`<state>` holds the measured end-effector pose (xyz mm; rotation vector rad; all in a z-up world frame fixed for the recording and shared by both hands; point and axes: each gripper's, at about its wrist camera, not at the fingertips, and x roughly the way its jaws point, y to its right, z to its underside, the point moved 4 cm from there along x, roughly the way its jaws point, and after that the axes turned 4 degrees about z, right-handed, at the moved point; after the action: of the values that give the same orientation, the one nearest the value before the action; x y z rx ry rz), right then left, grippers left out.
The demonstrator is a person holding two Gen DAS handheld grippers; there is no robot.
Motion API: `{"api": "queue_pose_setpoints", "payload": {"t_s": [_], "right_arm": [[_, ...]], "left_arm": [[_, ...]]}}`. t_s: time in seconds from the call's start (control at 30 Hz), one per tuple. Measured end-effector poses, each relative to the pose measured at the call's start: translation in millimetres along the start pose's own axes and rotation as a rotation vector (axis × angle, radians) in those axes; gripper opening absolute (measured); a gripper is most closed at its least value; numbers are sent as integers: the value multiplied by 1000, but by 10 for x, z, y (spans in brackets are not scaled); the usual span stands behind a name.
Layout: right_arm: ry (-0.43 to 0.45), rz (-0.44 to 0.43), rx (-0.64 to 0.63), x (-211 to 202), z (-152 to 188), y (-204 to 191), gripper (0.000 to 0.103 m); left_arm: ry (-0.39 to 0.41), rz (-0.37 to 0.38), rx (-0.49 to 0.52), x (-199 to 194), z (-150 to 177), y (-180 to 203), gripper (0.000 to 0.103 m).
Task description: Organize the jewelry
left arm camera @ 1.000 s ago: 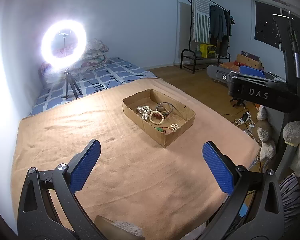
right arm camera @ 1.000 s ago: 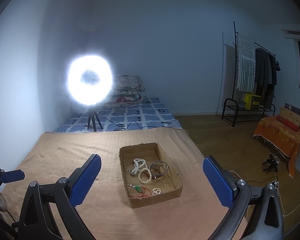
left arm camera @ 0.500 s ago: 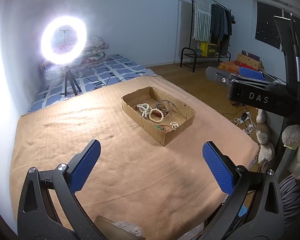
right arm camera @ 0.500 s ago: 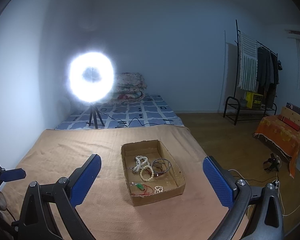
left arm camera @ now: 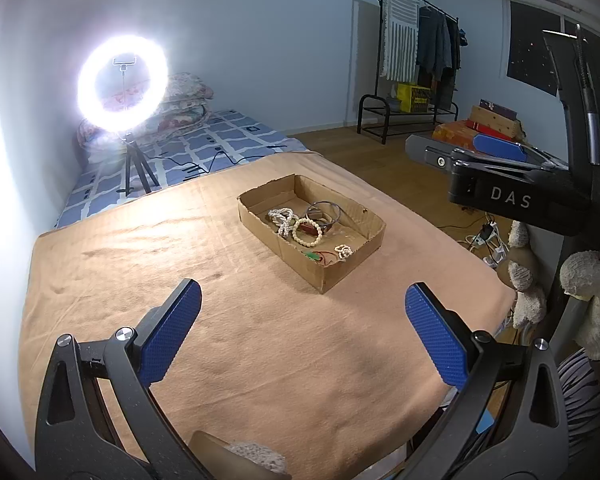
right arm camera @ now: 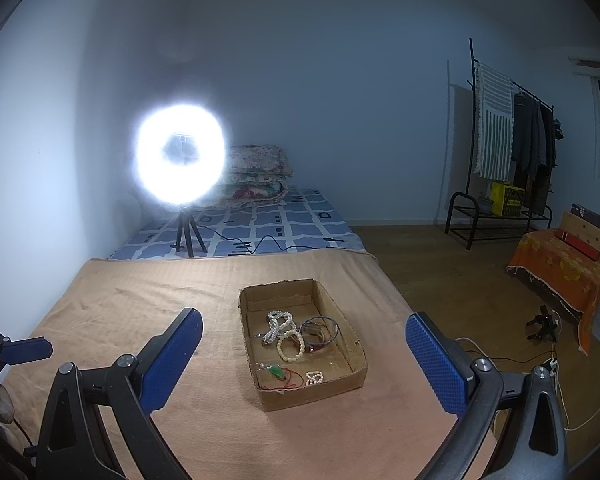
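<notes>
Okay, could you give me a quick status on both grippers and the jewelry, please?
Left gripper open, empty. Right gripper open, empty. Jewelry all in cardboard box, untouched. Nothing in the way.

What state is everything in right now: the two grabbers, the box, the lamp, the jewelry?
Left gripper: open, empty, above the blanket.
Right gripper: open, empty.
Cardboard box: open-topped, flat on the blanket.
Ring light: on.
Pearl necklace: heaped in the box.
Bead bracelet: lying in the box.

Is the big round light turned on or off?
On. The ring light on its tripod glows bright white, glaring in both views, and lights the wall behind it and the blanket in front.
</notes>
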<state>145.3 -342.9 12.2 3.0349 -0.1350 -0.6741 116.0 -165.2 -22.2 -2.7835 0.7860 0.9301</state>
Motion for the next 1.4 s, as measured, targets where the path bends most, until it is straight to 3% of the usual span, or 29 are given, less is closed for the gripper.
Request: {"api": "queue_pose_setpoints", "payload": {"t_s": [1.0,1.4], "right_arm": [[-3,4,0,-27,20,24,103],[-14,-1,-12,-8,43,41,103]], "left_arm": [[-10,3,-4,8,43,35,103],[17,-52,33,-61,56,71,103]]}}
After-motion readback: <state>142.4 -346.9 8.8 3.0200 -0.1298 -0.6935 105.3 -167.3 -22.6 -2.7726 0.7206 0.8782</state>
